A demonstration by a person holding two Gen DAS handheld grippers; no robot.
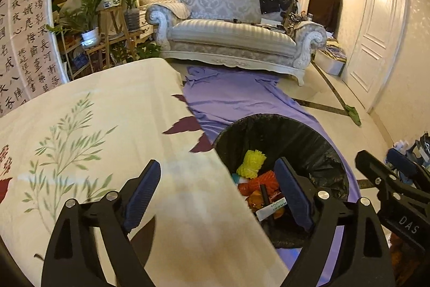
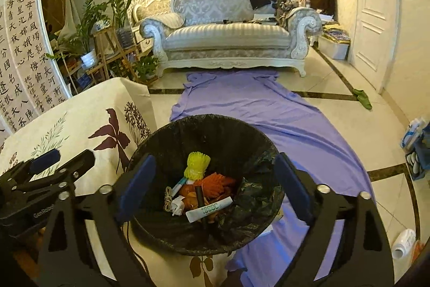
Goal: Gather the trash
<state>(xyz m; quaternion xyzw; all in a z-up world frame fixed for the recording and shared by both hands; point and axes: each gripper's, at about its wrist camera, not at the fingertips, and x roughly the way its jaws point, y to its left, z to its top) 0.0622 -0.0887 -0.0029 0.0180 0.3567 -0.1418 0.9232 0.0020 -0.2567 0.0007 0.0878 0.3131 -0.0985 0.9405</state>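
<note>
1. The right gripper (image 2: 215,184) hangs with jaws spread wide and empty; the black-lined trash bin (image 2: 150,141) sits directly below and ahead of it.
2. The left gripper (image 1: 217,190), equally wide and empty, straddles the tablecloth (image 1: 94,109) edge, the bin to its right.
3. Inside lie yellow netting (image 2: 198,162), orange scraps and a white packet (image 2: 209,209).
4. Any trash still on the table is out of view.

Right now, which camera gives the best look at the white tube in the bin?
The right wrist view. It looks down into the bin, so the whole white tube shows on top of the trash. In the left wrist view the tube is partly hidden by a gripper finger.
</note>
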